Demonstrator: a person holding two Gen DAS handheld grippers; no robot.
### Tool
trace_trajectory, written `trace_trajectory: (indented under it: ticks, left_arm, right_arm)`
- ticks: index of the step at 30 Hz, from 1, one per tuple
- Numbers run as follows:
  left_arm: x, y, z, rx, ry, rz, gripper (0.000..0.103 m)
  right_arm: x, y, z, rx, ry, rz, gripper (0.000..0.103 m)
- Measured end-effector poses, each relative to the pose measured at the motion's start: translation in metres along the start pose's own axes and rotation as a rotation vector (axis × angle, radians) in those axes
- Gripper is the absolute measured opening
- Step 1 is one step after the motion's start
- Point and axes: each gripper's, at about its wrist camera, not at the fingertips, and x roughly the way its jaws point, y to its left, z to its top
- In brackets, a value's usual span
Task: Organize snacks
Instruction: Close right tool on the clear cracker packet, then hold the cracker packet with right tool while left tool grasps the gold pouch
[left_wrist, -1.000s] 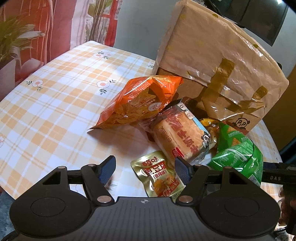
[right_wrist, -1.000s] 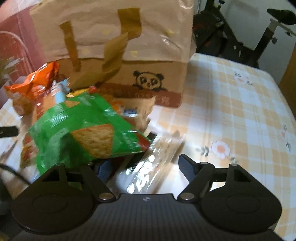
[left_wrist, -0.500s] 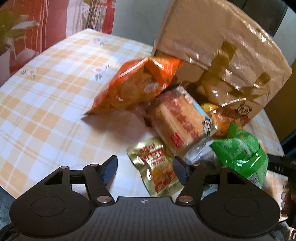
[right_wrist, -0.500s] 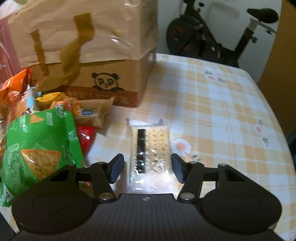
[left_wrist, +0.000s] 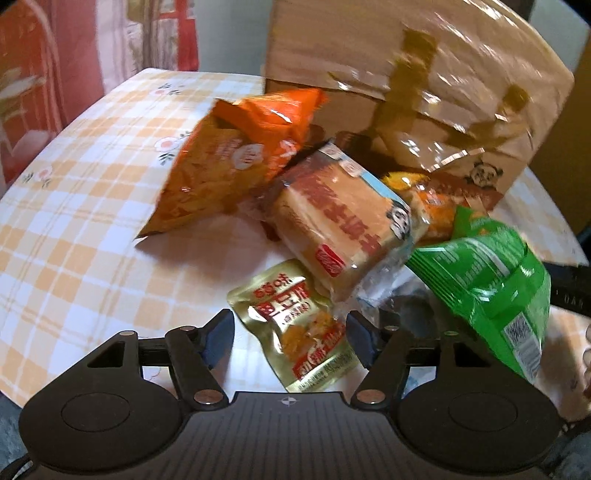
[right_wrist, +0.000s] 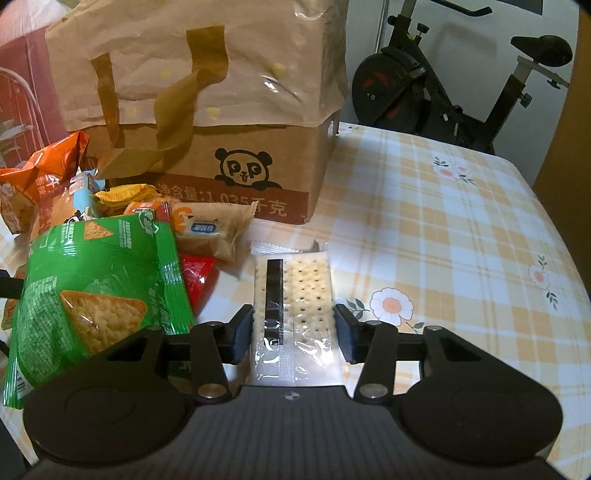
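Snacks lie heaped on the counter before the paper bag, nearly all unsorted. The right gripper, its fingers just closing, clasps the cracker pack. The left gripper, fingers spread, straddles the gold pouch.

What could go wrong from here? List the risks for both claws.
1. The right claw has been closing on the cracker pack; squeezing harder could snap the crackers.
2. The left claw straddles the gold pouch, whose top edge sits under the bread pack; pulling it may drag that pile.
3. The green chip bag leans beside the right claw and could topple.
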Motion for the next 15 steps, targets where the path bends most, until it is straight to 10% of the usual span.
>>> trace_trajectory:
  ticks: [15]
  left_arm:
    - [0.011, -0.003, 0.003, 0.085, 0.016, 0.097, 0.088]
  right_arm:
    - [-0.002, -0.001, -0.003, 0.004, -0.002, 0.005, 0.049]
